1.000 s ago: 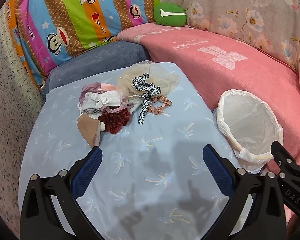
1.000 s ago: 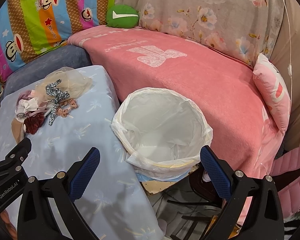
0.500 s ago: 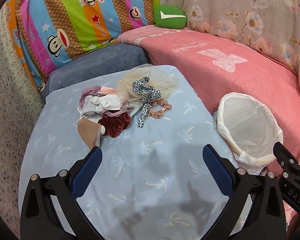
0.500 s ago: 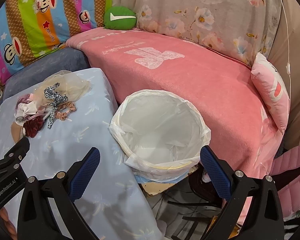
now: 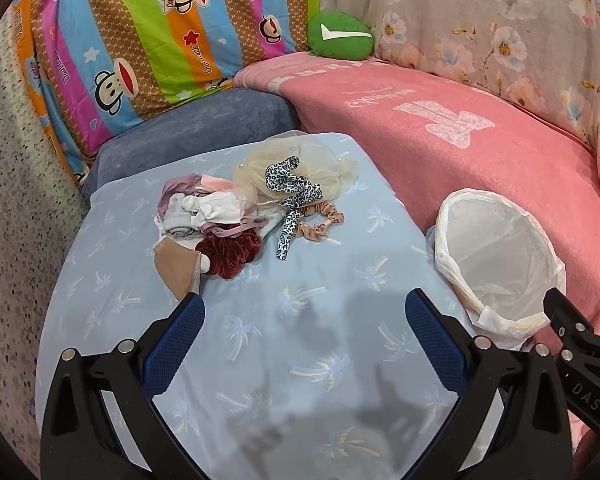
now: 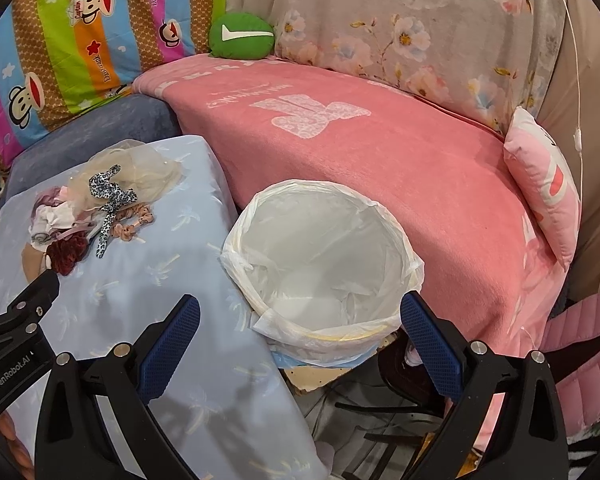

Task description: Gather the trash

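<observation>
A pile of trash (image 5: 236, 216) lies on the far part of the light blue table (image 5: 308, 344): white tissues, a beige face mask (image 5: 178, 268), a dark red scrunchie (image 5: 230, 252), a leopard-print ribbon (image 5: 294, 196), a peach scrunchie (image 5: 320, 222) and a sheer yellowish net. The pile also shows in the right wrist view (image 6: 96, 216). A bin with a white liner (image 6: 324, 264) stands right of the table; it also shows in the left wrist view (image 5: 496, 260). My left gripper (image 5: 304, 316) is open and empty above the table, short of the pile. My right gripper (image 6: 300, 316) is open and empty over the bin's near rim.
A pink blanket covers the sofa (image 6: 380, 132) behind the bin. A green cushion (image 5: 340, 34), a striped monkey-print cover (image 5: 140, 40) and a grey-blue cushion (image 5: 196, 132) sit behind the table. A pink pillow (image 6: 544, 176) lies at right. Dark chair legs (image 6: 380, 420) show below the bin.
Both grippers have drawn back and up a little; the pile and the bin sit slightly lower and smaller in view. Both stay open. Nothing on the table has moved.
</observation>
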`<state>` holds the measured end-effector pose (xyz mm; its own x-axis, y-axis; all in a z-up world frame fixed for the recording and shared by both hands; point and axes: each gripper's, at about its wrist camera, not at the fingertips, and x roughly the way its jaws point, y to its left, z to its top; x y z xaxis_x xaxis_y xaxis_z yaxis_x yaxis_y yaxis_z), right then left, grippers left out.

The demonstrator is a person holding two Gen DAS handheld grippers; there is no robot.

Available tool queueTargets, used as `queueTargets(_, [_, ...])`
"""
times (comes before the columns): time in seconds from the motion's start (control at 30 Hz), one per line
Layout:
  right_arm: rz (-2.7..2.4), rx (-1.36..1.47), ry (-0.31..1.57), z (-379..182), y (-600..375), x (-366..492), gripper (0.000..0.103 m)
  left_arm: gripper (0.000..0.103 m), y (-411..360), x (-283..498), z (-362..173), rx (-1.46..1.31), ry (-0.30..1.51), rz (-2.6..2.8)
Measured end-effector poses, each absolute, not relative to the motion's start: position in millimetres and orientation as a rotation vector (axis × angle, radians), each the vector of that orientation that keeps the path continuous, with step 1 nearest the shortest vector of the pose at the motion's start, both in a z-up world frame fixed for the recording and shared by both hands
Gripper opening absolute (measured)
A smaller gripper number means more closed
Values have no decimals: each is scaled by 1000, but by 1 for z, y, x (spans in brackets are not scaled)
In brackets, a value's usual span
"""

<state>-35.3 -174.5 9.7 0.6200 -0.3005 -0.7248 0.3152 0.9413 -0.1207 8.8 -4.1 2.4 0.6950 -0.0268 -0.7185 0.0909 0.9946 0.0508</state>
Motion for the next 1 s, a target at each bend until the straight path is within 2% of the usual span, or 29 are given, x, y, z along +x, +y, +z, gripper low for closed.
queueTargets(1.0, [-354,10,836,6,-169,-24,97,96,8,23,-3,62,825,-63])
